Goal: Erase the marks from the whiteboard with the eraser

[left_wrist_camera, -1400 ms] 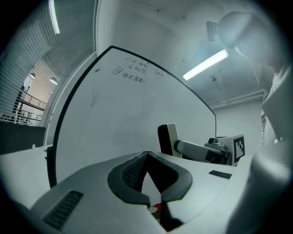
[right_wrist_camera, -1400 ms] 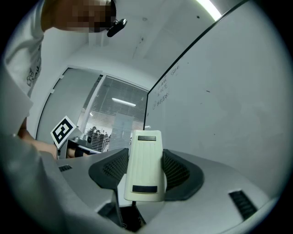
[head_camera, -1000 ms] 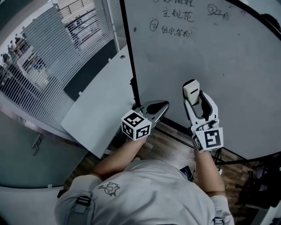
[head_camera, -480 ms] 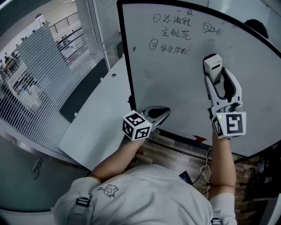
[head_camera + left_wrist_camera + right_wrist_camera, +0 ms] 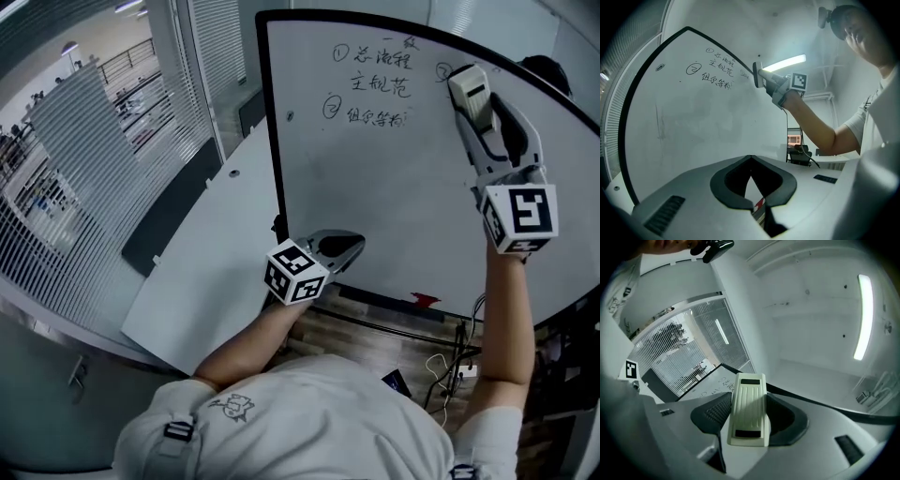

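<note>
At whiteboard [image 5: 375,197] top, right gripper [image 5: 480,117] fingers clamp the eraser [image 5: 467,84]; left gripper [image 5: 352,246] fingers closed, empty.

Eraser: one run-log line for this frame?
right tongs: shut on eraser | eraser: by top-right marks on whiteboard, contact unclear | left tongs: shut, empty, low by whiteboard | marks: not yet erased

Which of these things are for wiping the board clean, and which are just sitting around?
For the job: whiteboard; written marks; eraser, clamped in the right gripper.

Just around: left gripper, jaws together, empty; red thing below the board; cables on the floor; window blinds.
</note>
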Motion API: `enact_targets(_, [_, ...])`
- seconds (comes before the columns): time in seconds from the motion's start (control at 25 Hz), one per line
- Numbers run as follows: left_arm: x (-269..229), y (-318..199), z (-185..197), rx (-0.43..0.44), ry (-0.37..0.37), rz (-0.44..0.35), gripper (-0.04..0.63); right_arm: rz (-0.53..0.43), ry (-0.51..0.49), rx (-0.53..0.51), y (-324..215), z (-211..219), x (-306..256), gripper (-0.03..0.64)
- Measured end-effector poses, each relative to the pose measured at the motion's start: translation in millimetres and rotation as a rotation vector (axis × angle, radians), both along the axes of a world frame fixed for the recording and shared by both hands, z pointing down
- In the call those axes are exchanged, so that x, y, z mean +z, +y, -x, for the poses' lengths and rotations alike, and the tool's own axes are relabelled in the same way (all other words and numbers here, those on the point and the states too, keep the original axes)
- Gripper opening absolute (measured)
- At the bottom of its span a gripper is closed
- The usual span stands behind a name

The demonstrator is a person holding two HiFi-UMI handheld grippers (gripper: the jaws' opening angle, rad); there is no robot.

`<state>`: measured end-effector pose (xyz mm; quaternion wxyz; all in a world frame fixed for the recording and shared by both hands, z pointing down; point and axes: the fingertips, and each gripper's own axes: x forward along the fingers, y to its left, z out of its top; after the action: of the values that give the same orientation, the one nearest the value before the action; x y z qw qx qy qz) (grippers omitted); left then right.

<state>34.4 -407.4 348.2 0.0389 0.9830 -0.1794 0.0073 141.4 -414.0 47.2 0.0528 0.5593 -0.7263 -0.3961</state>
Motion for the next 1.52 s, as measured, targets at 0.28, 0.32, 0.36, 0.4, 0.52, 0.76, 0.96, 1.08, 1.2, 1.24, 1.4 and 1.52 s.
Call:
enact_targets(0.28, [3,-9,11,-0.003,0.021,0.029,0.008,0.025,0.018,0.066,-30,-3,-10,0.236])
enact_targets(0.32, [4,-10,13,-0.007,0.022,0.032,0.008,0.029,0.014,0.075,-34,-5,-9,0.236])
enact_targets(0.36, [4,-11,16,-0.011,0.022,0.036,0.008,0.03,0.01,0.082,-38,-6,-8,0.236])
enact_targets(0.4, [5,-12,19,-0.015,0.023,0.039,0.008,0.028,0.007,0.086,-39,-5,-7,0.236])
enact_targets(0.52, [7,-15,27,-0.029,0.026,0.048,0.008,0.021,-0.004,0.079,-41,4,-7,0.236])
enact_targets(0.76, [16,-19,40,-0.047,0.022,0.07,0.008,0.04,0.004,0.025,-55,44,22,0.236])
enact_targets(0.96, [21,-23,52,-0.058,0.016,0.078,0.008,0.102,0.035,-0.038,-69,89,62,0.236])
enact_targets(1.08, [22,-24,60,-0.071,0.011,0.076,0.008,0.129,0.055,-0.065,-76,111,84,0.236])
enact_targets(1.2, [23,-23,67,-0.078,0.006,0.074,0.008,0.146,0.061,-0.079,-81,124,100,0.236])
enact_targets(1.24, [24,-23,68,-0.079,0.006,0.076,0.008,0.154,0.063,-0.082,-82,127,105,0.236])
enact_targets(1.4, [27,-23,75,-0.086,0.004,0.082,0.008,0.17,0.079,-0.079,-85,135,119,0.236])
enact_targets(1.52, [29,-19,75,-0.085,-0.01,0.077,0.008,0.174,0.07,-0.082,-84,132,116,0.236])
